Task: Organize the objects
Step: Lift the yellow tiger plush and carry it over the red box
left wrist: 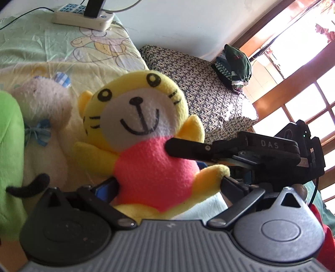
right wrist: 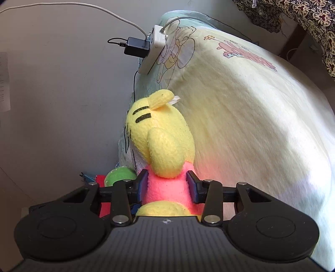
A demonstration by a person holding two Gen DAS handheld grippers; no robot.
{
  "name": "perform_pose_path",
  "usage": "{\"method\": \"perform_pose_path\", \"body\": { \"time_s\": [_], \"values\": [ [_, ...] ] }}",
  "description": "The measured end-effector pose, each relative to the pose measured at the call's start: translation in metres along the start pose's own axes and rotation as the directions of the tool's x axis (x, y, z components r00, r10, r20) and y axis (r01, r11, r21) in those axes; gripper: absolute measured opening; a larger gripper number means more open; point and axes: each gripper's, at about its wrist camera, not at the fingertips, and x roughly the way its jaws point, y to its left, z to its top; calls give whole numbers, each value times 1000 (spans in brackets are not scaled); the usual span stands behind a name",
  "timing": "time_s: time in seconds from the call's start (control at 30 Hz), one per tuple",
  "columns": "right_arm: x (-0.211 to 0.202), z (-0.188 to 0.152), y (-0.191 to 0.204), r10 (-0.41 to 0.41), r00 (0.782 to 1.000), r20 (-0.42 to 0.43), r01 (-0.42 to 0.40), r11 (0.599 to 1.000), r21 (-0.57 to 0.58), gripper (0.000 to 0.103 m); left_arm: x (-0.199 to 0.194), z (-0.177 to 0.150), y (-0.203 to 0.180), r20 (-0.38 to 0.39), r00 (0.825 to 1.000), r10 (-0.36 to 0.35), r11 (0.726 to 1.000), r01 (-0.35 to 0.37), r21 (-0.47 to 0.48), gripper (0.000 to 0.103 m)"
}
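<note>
A yellow plush tiger (left wrist: 144, 125) in a pink shirt fills the centre of the left wrist view, face toward the camera. The left hand-held gripper (left wrist: 169, 184) sits around its pink belly from below, its fingers (left wrist: 106, 187) set wide at the toy's flanks; whether they press in or merely bracket it I cannot tell. The right hand-held gripper (left wrist: 175, 146) enters from the right of that frame, one dark finger pushed against the pink shirt.

In the right wrist view the same toy (right wrist: 165, 146) is seen from the side, low in the middle of the frame, and the right hand-held gripper (right wrist: 167, 186) is clamped on its pink body, blue pads (right wrist: 143, 186) dug into the fabric on both sides.

The toy is above a bed (right wrist: 251, 125) covered with a pale yellow cartoon-print sheet. At lower left in the left wrist view lie a white plush (left wrist: 46, 117) with a blue bow and something bright green (left wrist: 10, 157) (only partly in frame). A white power strip (left wrist: 83, 17) sits at upper left, on the bed.
</note>
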Motion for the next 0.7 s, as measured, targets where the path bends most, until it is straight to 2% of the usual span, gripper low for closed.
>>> {"method": "perform_pose_path", "body": {
  "time_s": [0.17, 0.37, 0.53, 0.7],
  "values": [
    [-18, -27, 7, -20, 1000, -3, 20, 1000, 5, 42, -14, -23, -13, -21, 1000, -17, 999, 17, 29, 101],
    [-27, -55, 21, -24, 1000, -18, 24, 1000, 9, 42, -38, -47, -28, -18, 1000, 5, 996, -4, 86, 101],
    [-26, -70, 38, -11, 999, -41, 11, 1000, -10, 42, -63, -62, -35, 13, 999, 30, 994, -31, 102, 101],
    [-17, -78, 58, 33, 997, -75, -37, 998, -49, 42, -94, -71, -39, 72, 995, 71, 992, -78, 104, 101]
  ]
}}
